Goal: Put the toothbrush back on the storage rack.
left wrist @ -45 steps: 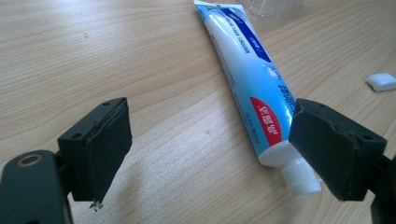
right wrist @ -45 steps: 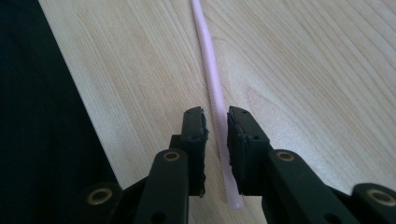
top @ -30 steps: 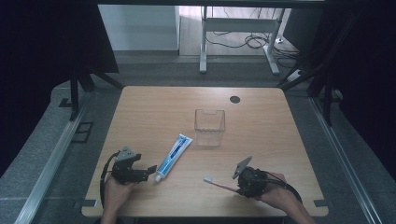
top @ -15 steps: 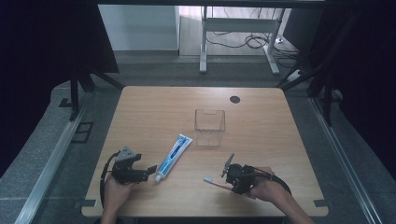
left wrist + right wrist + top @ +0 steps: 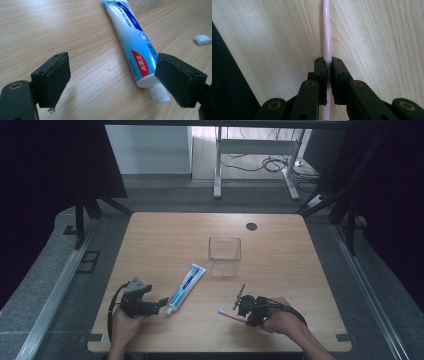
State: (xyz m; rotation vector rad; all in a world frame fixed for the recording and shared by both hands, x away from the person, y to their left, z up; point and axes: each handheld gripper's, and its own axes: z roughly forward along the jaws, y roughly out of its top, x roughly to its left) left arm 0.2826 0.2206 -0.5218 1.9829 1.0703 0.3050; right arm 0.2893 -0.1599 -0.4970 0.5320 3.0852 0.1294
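From the high view, the right hand-held gripper (image 5: 239,309) has just closed on the pink toothbrush (image 5: 227,314), lying flat on the table (image 5: 280,270) near the front edge, its head pointing left toward the toothpaste tube (image 5: 186,282); the clear container (image 5: 224,256) stands farther back. In the left gripper view, the left hand-held gripper (image 5: 120,80) stands wide around the tube's cap (image 5: 160,94). In the right gripper view, the handle (image 5: 327,35) runs straight ahead from the pinching pads.

Left gripper (image 5: 110,82) jaws wide apart; toothpaste tube (image 5: 132,42) runs from top centre, cap beside right jaw, on the wooden table (image 5: 50,27).
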